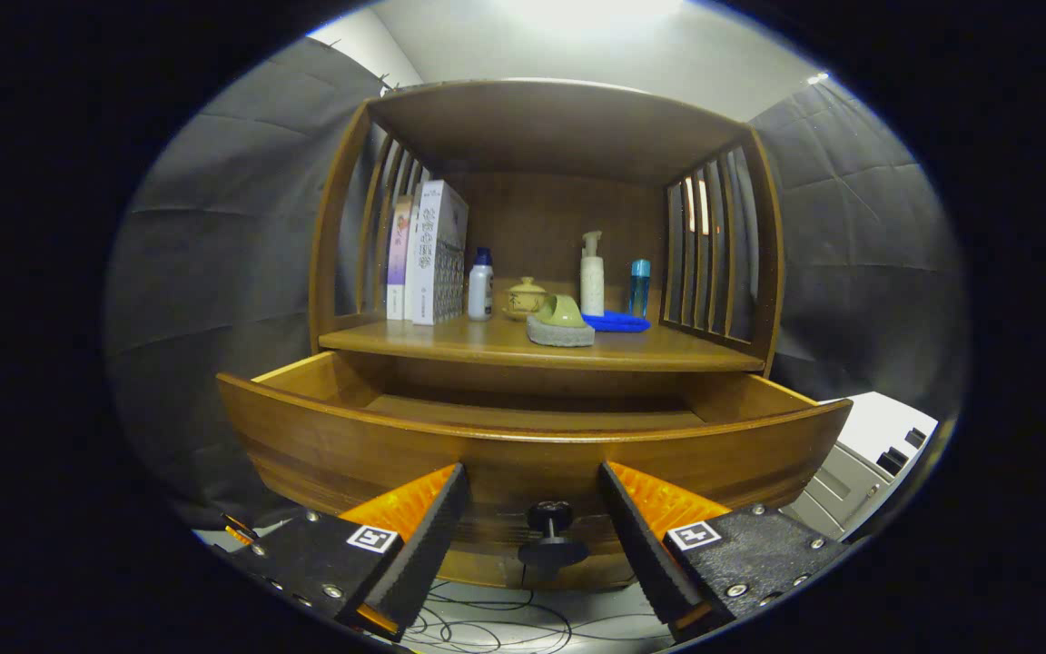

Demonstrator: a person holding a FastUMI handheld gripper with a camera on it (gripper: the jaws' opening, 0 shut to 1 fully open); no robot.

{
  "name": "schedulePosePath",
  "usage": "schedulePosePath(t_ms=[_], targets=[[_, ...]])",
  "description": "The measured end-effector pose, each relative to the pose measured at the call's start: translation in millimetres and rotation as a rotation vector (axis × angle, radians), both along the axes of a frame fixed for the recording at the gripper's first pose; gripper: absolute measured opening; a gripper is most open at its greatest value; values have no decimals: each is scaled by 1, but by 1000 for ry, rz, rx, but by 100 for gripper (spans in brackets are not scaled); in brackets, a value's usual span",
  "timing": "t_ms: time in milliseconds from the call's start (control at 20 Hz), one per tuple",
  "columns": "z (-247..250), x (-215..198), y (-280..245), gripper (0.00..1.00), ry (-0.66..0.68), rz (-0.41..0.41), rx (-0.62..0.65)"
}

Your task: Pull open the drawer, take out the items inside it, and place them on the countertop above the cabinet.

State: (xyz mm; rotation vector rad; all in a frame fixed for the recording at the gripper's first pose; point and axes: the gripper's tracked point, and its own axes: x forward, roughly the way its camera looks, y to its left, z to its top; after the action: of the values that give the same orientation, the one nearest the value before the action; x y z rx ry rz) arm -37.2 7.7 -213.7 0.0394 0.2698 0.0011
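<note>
A wooden cabinet stands ahead, its drawer [523, 445] pulled out toward me. The drawer's curved front fills the space just beyond my fingers, and its dark round knob [550, 522] sits between them, untouched. My gripper [532, 481] is open, the fingers well apart on either side of the knob. The drawer's inside is mostly hidden behind its front; I see only the far floor strip and side walls, no items. Above the drawer is the countertop [450, 341], carrying a green and grey sponge-like item [561, 322] and a blue cloth [616, 321].
At the back of the countertop stand boxes [428, 254], a white bottle with blue cap [480, 286], a small lidded pot [525, 298], a pump bottle [592, 277] and a blue bottle [638, 286]. Slatted sides and a roof enclose the shelf. Cables [487, 622] lie on the floor below; white equipment [868, 454] stands right.
</note>
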Motion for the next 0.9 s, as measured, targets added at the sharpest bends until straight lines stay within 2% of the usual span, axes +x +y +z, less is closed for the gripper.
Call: schedulePosePath(t_ms=[650, 900], targets=[[-8, 74, -2, 93, 2, 7, -69], [-41, 92, -7, 95, 111, 5, -51]])
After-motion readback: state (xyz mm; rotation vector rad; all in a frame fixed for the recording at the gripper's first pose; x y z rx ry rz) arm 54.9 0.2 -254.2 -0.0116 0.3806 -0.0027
